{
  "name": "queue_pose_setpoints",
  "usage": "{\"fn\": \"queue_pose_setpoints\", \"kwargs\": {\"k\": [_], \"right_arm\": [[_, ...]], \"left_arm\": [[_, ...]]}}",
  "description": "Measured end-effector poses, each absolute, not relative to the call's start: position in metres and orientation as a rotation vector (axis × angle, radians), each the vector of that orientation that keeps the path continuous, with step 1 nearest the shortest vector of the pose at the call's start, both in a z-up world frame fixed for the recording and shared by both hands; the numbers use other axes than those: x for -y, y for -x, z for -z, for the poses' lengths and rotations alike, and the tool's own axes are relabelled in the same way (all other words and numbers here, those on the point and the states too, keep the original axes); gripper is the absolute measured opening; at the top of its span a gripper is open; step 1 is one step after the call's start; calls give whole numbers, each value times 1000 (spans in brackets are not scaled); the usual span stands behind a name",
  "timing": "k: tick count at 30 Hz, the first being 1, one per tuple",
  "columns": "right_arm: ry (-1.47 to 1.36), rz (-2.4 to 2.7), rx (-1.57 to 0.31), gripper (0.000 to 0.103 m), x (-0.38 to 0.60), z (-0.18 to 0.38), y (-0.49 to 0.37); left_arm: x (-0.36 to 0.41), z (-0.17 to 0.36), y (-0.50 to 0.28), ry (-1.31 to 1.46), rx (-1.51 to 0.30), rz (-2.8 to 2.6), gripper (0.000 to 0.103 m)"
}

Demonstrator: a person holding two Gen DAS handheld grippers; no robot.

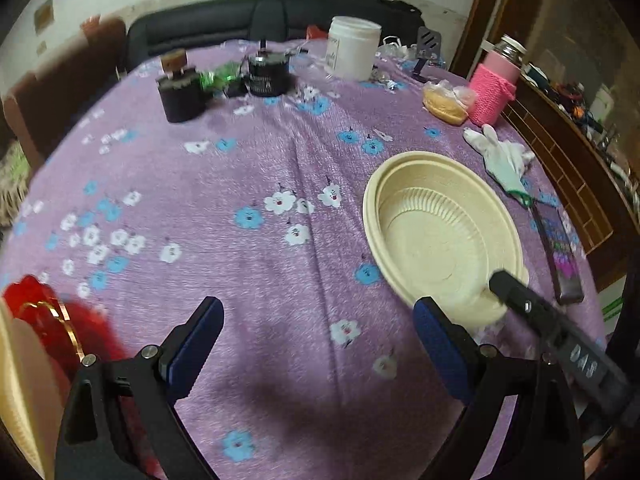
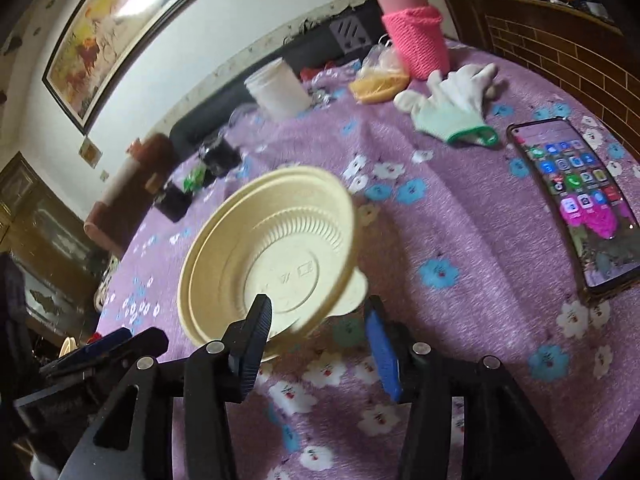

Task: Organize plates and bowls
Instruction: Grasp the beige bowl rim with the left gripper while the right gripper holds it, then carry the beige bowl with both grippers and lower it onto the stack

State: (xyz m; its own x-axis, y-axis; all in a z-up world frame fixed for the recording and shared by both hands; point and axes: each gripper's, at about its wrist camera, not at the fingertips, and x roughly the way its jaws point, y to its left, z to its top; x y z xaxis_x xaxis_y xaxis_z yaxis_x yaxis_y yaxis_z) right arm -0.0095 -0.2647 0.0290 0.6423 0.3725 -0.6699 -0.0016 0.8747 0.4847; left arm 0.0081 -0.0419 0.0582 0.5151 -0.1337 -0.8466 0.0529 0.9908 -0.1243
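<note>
A stack of cream plastic bowls (image 1: pixel 436 232) sits on the purple flowered tablecloth (image 1: pixel 248 168), right of centre in the left wrist view. In the right wrist view the stack (image 2: pixel 276 248) lies just beyond my right gripper (image 2: pixel 316 320), whose jaws stand open around the near rim. My left gripper (image 1: pixel 316 320) is open and empty over bare cloth, left of the bowls. The right gripper's finger (image 1: pixel 520 296) touches the bowls' near rim. A cream plate edge (image 1: pixel 16 384) and a red plate (image 1: pixel 48 320) show at the far left.
A phone (image 2: pixel 580 200) lies right of the bowls, a white glove (image 2: pixel 452 100) beyond it. A pink knitted bottle (image 2: pixel 416 32), bagged food (image 2: pixel 376 80), a white jar (image 2: pixel 280 88) and black containers (image 1: pixel 264 72) stand along the far side. A brick ledge (image 2: pixel 560 48) borders the right.
</note>
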Motion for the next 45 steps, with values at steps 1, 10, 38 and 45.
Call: {"fn": "queue_pose_setpoints", "kwargs": {"k": [1,10,38,45], "right_arm": [[-473,-220,-853,52,266,-28,9],[-440,-206,-817,52,263,-30,10],[-488,-529,-843,23,232,-34,29],[-580,-605,-902,23,209,-31,47]], "left_arm": [[43,-58,-12,103,-1032,111,95],[76,-49,-55,41,-1036,68,95],[57,-81,39,2,-948,48,19],[21,-82,63,85,-969,25,20]]}}
